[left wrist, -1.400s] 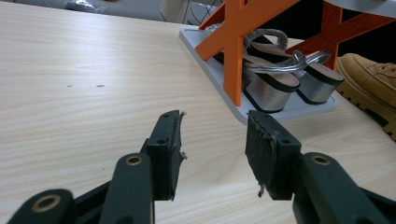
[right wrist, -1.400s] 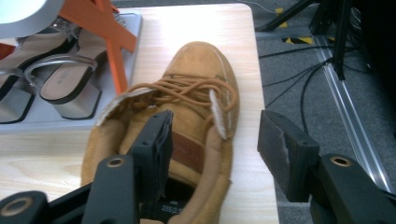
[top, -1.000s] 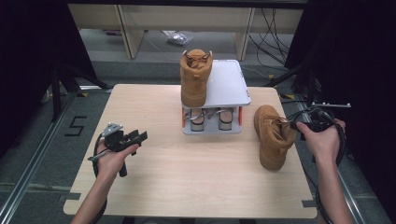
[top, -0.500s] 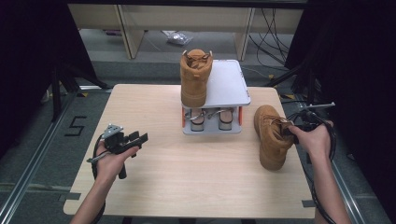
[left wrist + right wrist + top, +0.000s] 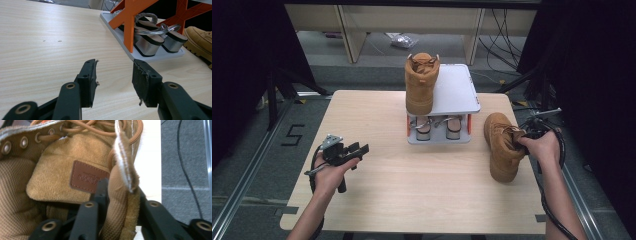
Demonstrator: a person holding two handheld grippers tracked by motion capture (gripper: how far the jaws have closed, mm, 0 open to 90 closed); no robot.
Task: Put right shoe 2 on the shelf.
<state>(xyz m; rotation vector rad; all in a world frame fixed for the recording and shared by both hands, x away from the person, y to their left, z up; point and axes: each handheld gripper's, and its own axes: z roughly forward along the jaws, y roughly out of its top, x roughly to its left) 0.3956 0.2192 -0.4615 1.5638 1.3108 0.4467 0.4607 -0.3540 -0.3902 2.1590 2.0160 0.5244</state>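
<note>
Right, the right tool [image 5: 526,141] has just been closing and now pinches the collar wall of the tan boot [image 5: 503,146], one jaw inside the opening, one outside (seen close in the right gripper view, suede edge [image 5: 126,167] squeezed between the pads). That boot lies on the surface [image 5: 412,200] at about 3 o'clock, just right of the grey rack [image 5: 455,90]. Risk: the grip is on soft, floppy collar only, so on a lift the heavy sole end would likely sag and swing, and the suede could slip out of the pads; loose laces [image 5: 90,125] could also snag. The rack's top shelf already carries the other boot [image 5: 421,82] on its left half, so a swinging boot could knock it or clip the shelf edge; the free spot is the right half. The sandals [image 5: 152,41] sit on the lower tier between orange struts [image 5: 130,20], not in the path. The left tool [image 5: 354,150] rests at 8 o'clock, jaws wide apart, holding nothing, well apart from everything.
</note>
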